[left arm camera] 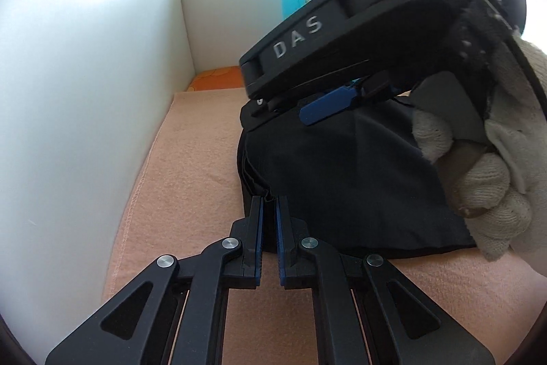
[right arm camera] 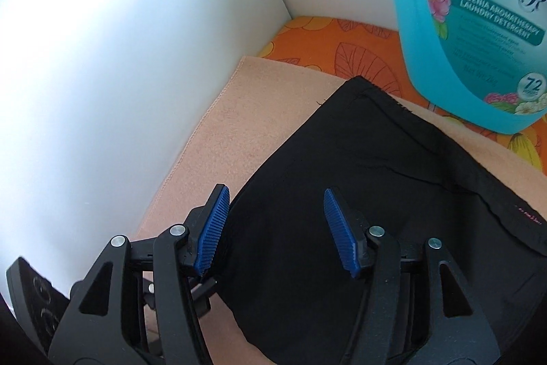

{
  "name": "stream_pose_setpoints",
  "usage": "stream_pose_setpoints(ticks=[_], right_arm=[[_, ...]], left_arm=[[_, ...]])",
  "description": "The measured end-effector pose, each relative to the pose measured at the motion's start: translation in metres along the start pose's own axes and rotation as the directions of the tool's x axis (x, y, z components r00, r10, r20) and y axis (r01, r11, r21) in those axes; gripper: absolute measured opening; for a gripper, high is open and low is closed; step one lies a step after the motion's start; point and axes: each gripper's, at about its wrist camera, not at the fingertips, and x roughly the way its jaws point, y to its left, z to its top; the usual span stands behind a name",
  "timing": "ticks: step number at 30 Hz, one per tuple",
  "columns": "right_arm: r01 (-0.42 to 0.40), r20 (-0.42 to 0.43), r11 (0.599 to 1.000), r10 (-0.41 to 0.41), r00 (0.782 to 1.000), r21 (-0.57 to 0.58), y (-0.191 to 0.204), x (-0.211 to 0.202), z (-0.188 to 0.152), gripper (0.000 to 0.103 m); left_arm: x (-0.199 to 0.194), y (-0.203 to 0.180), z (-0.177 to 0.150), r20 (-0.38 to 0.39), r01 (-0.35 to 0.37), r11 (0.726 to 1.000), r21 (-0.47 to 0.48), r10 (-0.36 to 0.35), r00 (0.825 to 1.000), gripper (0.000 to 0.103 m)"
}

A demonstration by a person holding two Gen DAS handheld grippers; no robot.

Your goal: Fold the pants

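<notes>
Two handheld grippers are working over black pants [right arm camera: 342, 194] that are lying partly folded on a peach towel [left arm camera: 191, 166] spread across the counter, close to a white wall [left arm camera: 85, 74]. Seen from the left wrist, the left gripper [left arm camera: 269, 204] is pressing its blue-padded fingers [left arm camera: 281, 221] together, pinching a gathered edge of the pants right at their tips; the dark cloth is spreading away ahead of the fingers and to their right. Beyond it, the right gripper [left arm camera: 318, 113] is hanging over the far part of the pants, held by a gloved hand [left arm camera: 489, 180]. Seen from the right wrist, the right gripper [right arm camera: 275, 230] is holding its fingers [right arm camera: 212, 228] spread apart with nothing between the pads, the cloth lying under and ahead of them, its long seam running away to the right. A teal detergent bottle [right arm camera: 461, 23] is standing past the far corner of the pants on an orange patterned cloth [right arm camera: 342, 47]. Judging by this, the left hand already has the edge, so the coming move likely depends on the right fingers closing on the cloth below.
</notes>
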Motion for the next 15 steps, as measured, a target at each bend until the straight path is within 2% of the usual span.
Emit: stream_pose_setpoints(ticks=[3,5,9,11,13,14,15], right_arm=[[-0.008,-0.011,1.0,0.008,1.0,0.027,0.002,0.012,0.002,0.06],[0.013,-0.006,1.0,-0.013,1.0,0.007,0.009,0.014,0.003,0.06],[0.127,0.0,0.989,-0.127,0.992,-0.075,0.03,0.021,-0.001,0.058],[0.185,0.016,0.978,-0.185,0.983,-0.1,0.036,0.02,-0.005,0.047],[0.177,0.017,0.981,-0.176,0.984,-0.082,0.034,0.018,-0.005,0.046],[0.161,0.012,0.984,-0.16,0.987,-0.071,0.031,0.012,-0.006,0.046],[0.142,0.009,0.988,-0.142,0.99,-0.058,0.028,0.01,-0.005,0.046]], left_arm=[[-0.001,-0.001,0.0,0.001,0.012,1.0,0.006,-0.012,1.0,0.005],[-0.003,-0.003,-0.001,0.005,0.033,0.999,0.007,-0.033,0.999,0.005],[-0.001,-0.009,-0.002,-0.004,0.029,0.999,0.03,-0.029,1.0,0.005],[-0.003,-0.009,-0.002,0.003,0.001,1.0,0.026,-0.001,1.0,0.005],[-0.008,-0.008,-0.004,0.013,-0.034,0.999,0.034,0.034,0.999,0.006],[-0.009,-0.007,-0.005,0.007,-0.044,0.998,0.041,0.044,0.999,0.008],[-0.008,-0.006,-0.006,-0.007,-0.061,0.997,0.044,0.061,0.998,0.02]])
